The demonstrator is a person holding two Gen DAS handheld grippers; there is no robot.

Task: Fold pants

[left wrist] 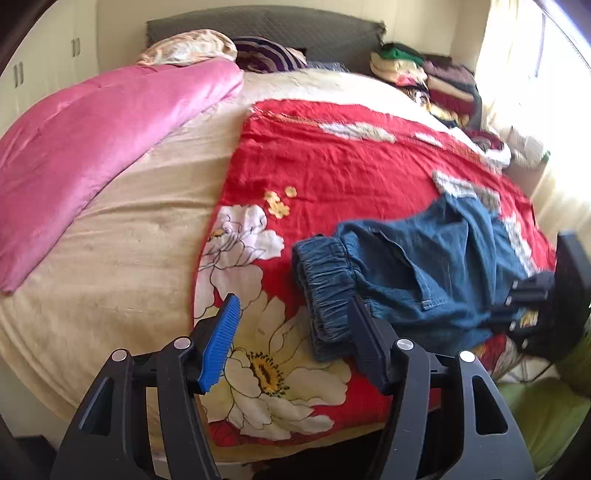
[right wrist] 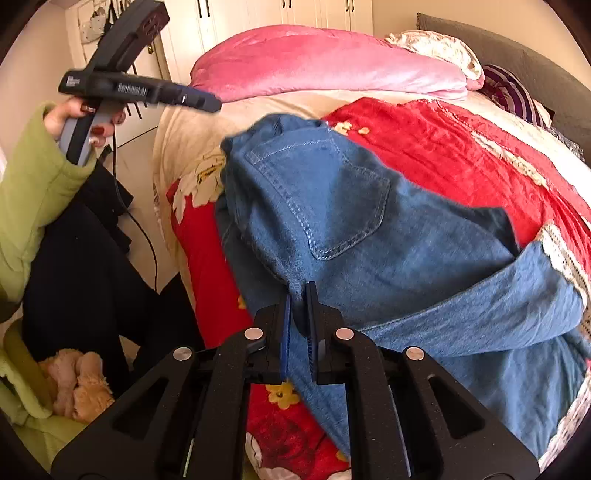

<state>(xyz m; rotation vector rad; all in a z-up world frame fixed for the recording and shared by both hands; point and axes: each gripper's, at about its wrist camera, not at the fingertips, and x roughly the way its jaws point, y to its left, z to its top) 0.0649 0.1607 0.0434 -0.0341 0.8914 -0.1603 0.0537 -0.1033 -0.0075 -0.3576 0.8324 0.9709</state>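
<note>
One pair of blue denim pants (right wrist: 369, 236) on a red floral sheet (left wrist: 332, 155), spread over one bed (left wrist: 122, 236). One pink quilt (left wrist: 92, 129) bunched at the left; two pillows near the grey headboard (left wrist: 266, 26); a stack of folded clothes (left wrist: 436, 81) at the far right corner. Elastic waistband (left wrist: 325, 280) lying just beside the left gripper (left wrist: 295, 306), jaws apart, empty, held in a hand (right wrist: 85, 118) with a green sleeve (right wrist: 33, 199). Right gripper (right wrist: 299, 295) clamped together on a fold of the pants.
</note>
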